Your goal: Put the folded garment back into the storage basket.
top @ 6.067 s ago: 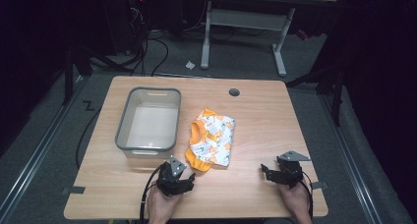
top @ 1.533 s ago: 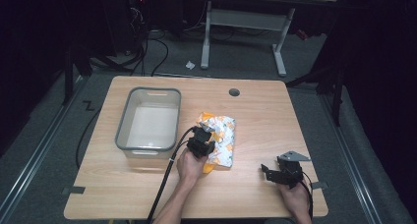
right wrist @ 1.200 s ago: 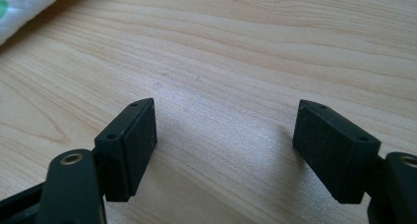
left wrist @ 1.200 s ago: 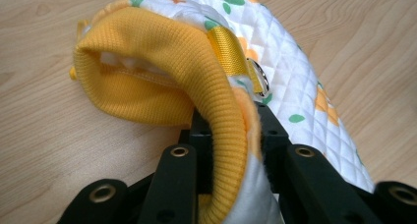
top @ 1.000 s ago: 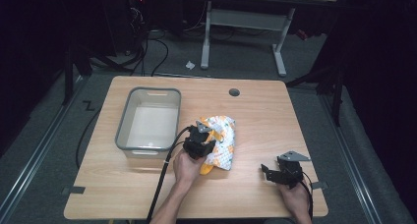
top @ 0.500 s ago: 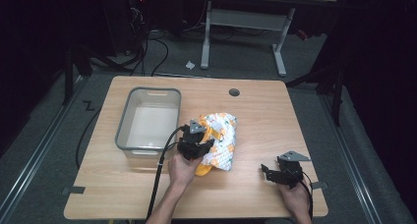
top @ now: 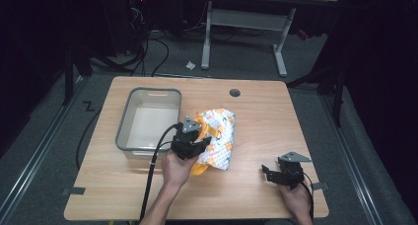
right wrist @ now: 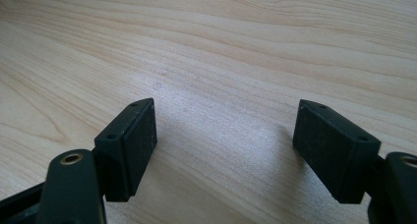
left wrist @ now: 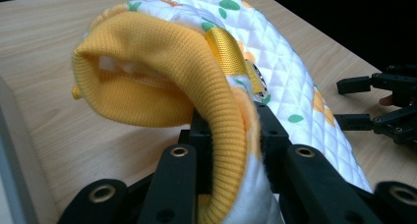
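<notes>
A small quilted white garment point(top: 220, 134) with orange and green prints and a yellow ribbed hem point(left wrist: 162, 71) lies mid-table, its near end raised off the wood. My left gripper point(top: 191, 142) is shut on that hem; in the left gripper view the yellow knit folds over and runs down between the two pads point(left wrist: 231, 130). The garment's quilted body point(left wrist: 290, 81) trails away to the right. My right gripper point(top: 267, 173) rests near the front right of the table, open, with bare wood between its fingers point(right wrist: 223, 130). It also appears farther off in the left gripper view point(left wrist: 361, 101).
A clear grey plastic bin point(top: 148, 93) stands left of the garment, and I see nothing in it. The wooden table point(top: 266, 116) has a round cable hole point(top: 234, 93) at the back. Cables and desk legs stand on the dark floor behind.
My left gripper went from the table's front edge to the garment, closed on its yellow hem, then lifted it and drew it left toward the bin. The right gripper has kept still.
</notes>
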Action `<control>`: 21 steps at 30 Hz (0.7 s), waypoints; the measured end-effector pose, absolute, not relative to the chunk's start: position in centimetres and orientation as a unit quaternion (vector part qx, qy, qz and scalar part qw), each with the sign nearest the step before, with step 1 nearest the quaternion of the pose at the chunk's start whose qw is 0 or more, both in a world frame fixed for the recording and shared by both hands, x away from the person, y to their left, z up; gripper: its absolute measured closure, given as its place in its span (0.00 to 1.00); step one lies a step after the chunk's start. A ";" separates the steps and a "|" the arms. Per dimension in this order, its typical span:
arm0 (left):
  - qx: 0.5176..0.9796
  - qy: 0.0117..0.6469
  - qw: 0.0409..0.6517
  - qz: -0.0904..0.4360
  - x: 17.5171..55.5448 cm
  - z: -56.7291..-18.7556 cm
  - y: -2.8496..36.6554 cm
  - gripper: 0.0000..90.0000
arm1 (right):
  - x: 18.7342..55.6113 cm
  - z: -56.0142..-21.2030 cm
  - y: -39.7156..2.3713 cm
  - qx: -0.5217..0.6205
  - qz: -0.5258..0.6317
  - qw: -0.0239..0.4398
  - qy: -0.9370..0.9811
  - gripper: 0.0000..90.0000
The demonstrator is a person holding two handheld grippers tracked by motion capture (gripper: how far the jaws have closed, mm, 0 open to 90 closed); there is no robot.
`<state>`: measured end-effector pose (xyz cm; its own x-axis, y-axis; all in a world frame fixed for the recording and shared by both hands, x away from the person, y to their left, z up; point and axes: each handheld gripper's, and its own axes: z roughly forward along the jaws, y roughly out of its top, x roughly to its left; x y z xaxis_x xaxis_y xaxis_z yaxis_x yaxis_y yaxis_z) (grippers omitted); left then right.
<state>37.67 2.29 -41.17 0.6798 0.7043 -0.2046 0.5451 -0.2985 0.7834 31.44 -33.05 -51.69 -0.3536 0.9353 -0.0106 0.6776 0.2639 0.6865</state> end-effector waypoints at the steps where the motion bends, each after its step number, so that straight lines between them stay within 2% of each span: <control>1: 0.801 0.390 0.446 0.089 37.7 -41.2 2.3 0.83 | 31.4 -51.7 -33.0 0.527 0.301 0.214 0.766 0.28; 21: 0.777 0.402 0.469 0.118 37.6 -38.3 5.8 0.83 | 31.4 -51.7 -33.1 0.528 0.300 0.214 0.765 0.27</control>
